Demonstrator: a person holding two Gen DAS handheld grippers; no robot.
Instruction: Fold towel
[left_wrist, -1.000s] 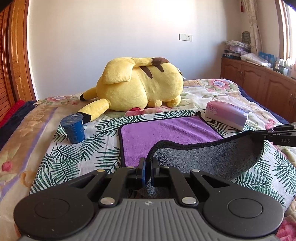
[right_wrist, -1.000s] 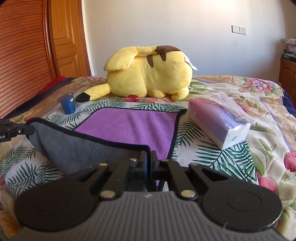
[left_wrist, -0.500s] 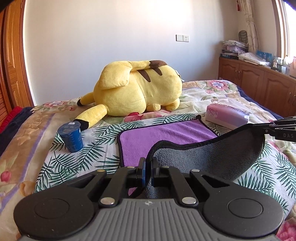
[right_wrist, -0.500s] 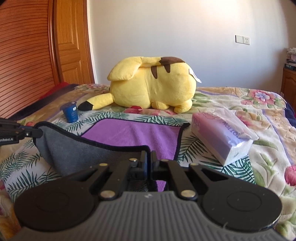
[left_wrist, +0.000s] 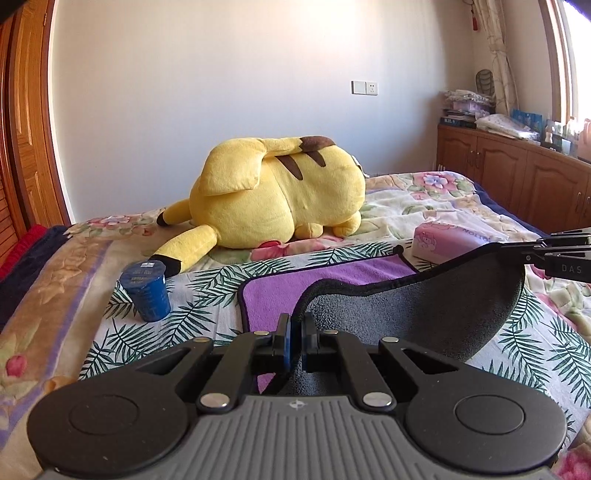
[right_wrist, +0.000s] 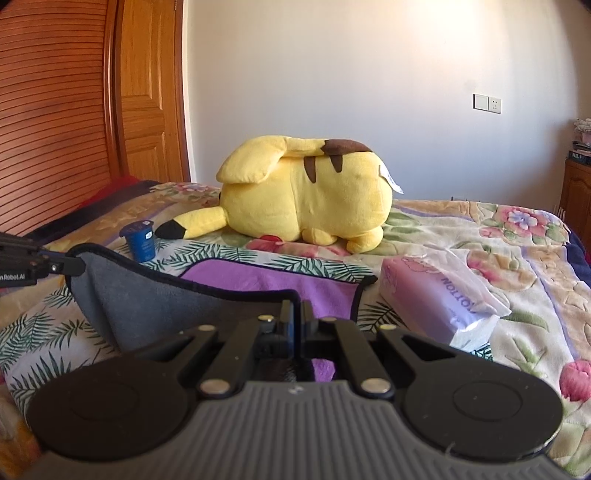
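A towel, purple on top and grey underneath with a black hem, lies on the bed; its far part (left_wrist: 325, 284) is flat and its near edge is lifted, showing the grey side (left_wrist: 424, 314). My left gripper (left_wrist: 295, 328) is shut on the near left corner. My right gripper (right_wrist: 295, 314) is shut on the near right corner; its tip also shows in the left wrist view (left_wrist: 532, 253). The lifted grey edge (right_wrist: 155, 306) sags between the two grippers. The left gripper's tip shows at the left of the right wrist view (right_wrist: 70, 266).
A large yellow plush toy (left_wrist: 280, 195) lies beyond the towel. A blue cup (left_wrist: 146, 291) stands left of the towel. A pink tissue pack (right_wrist: 439, 299) lies right of it. Wooden cabinets (left_wrist: 517, 177) line the right wall, a wooden door (right_wrist: 147, 92) the left.
Both grippers have risen a little with the towel's near edge and tilted upward, so the bed sits lower in both views. The grip on each corner is unchanged.
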